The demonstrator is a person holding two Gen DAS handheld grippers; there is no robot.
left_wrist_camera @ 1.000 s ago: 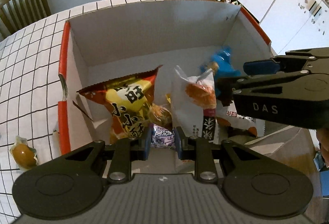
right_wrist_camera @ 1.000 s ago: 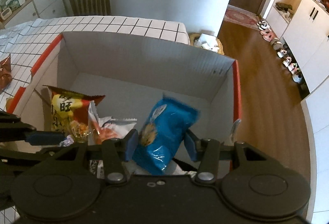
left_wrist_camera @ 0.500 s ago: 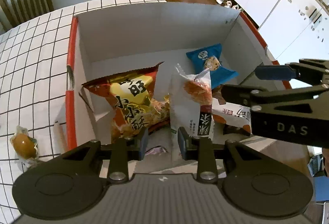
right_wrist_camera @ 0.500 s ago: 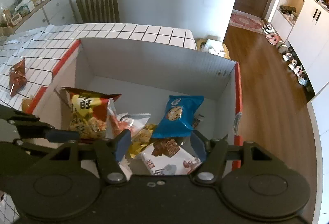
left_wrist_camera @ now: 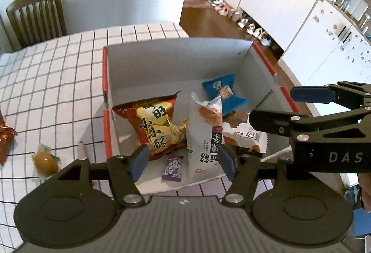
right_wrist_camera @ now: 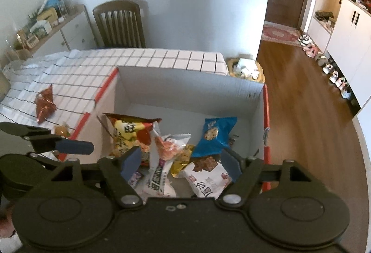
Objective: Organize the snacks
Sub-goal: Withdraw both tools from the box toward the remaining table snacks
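Both tools hang above the near rim of the cardboard box point(left_wrist_camera: 176, 60), and neither grasps anything. The left hand-held gripper point(left_wrist_camera: 182, 163) has its blue pads spread wide with only open air and the box contents between them. The right hand-held gripper point(right_wrist_camera: 179, 163) is likewise released, its pads well apart over the packets below.

The box sits at the tabletop's point(left_wrist_camera: 58, 72) right edge, so the floor shows just past its red-trimmed wall. Inside, the snacks crowd the near half while the far half of the box floor shows bare. The orange-and-yellow chip bag point(left_wrist_camera: 154, 123) leans upright against the left wall. Just beside it stands the white pastry packet point(left_wrist_camera: 205, 137), propped by its neighbours. The blue cookie packet point(right_wrist_camera: 215, 134) lies toward the right wall, partly resting on the white-and-brown packet point(right_wrist_camera: 205, 177). A small purple candy point(left_wrist_camera: 172, 166) lies flat on the box floor near the front wall.

Three things remain out on the tabletop to the left of the box: a wrapped yellow-brown egg-shaped snack point(left_wrist_camera: 45, 161), a red foil packet point(right_wrist_camera: 44, 105) and a small slim item point(left_wrist_camera: 81, 148) close against the box wall, too small to identify. The task therefore looks unfinished, and the left tool seems better placed to collect those strays.
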